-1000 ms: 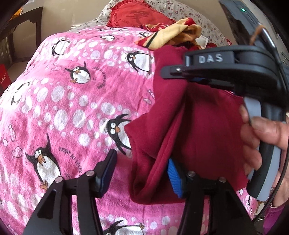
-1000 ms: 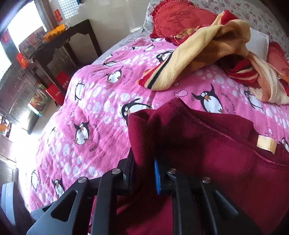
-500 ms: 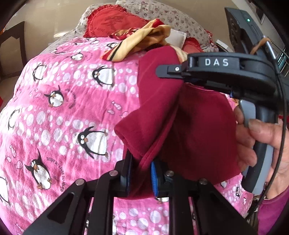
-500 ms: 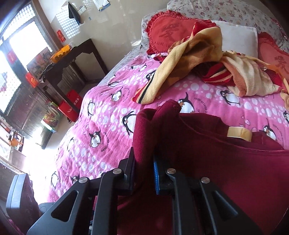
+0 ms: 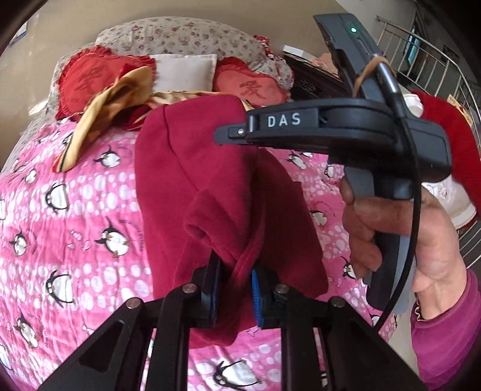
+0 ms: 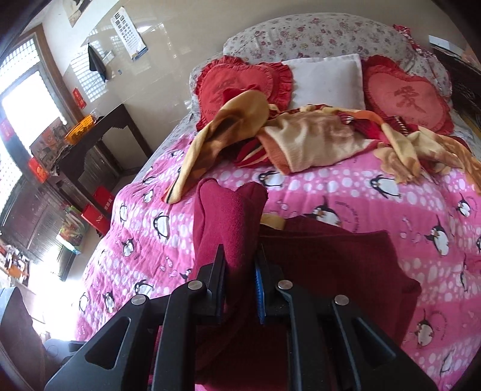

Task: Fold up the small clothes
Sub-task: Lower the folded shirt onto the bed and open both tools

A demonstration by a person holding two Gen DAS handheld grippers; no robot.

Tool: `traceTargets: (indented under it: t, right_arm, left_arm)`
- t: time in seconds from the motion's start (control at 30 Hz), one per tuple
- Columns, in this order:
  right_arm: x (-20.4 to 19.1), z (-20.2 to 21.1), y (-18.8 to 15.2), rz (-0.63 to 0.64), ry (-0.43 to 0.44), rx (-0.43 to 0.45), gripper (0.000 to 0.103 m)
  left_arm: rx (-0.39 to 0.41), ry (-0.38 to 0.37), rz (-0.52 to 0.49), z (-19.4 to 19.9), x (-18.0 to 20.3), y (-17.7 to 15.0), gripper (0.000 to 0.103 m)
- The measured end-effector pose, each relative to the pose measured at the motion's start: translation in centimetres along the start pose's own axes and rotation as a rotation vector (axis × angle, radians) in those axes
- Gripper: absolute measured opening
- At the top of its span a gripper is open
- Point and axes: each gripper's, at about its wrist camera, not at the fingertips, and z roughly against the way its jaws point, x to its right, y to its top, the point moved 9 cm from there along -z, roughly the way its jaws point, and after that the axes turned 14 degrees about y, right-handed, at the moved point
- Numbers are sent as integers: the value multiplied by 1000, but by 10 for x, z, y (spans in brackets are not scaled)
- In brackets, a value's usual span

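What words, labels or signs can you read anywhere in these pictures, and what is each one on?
"DAS": white letters on the right claw's black body.
One large red character, the same on each heart cushion: visible, not transcribed here.
Small print beside the penguins on the pink bedspread: too small to read.
Wall chart: too blurred to read.
Red boxes by the side table: markings blurred.

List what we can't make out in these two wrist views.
- Left wrist view: right tool tips, buried in the dark red garment.
- Left wrist view: garment's lower hem, behind the left tool.
- Right wrist view: what kind of garment it is; bunched, cut off by the bottom edge.
- Right wrist view: items on the dark side table, too small and backlit.
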Motion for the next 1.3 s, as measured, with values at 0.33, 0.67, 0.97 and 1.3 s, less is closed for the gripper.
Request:
traceTargets:
  t: [0.33, 0.67, 0.97, 1.3]
  right_arm:
    - [106, 43, -39, -178, -81, 39, 0]
    - [133, 60, -65, -320, -62, 94, 12]
    - [89, 55, -123, -401, 65, 4, 34]
    - [83, 54, -119, -466, 134, 55, 46]
  left_arm:
    - [-65, -35, -124, -49, 98, -17, 25]
    - [-50, -41, -81, -13, 54, -25, 70]
    - [-140, 143, 48, -55, -11, -41, 70]
    - [-148, 174, -28, -71, 8, -55, 70]
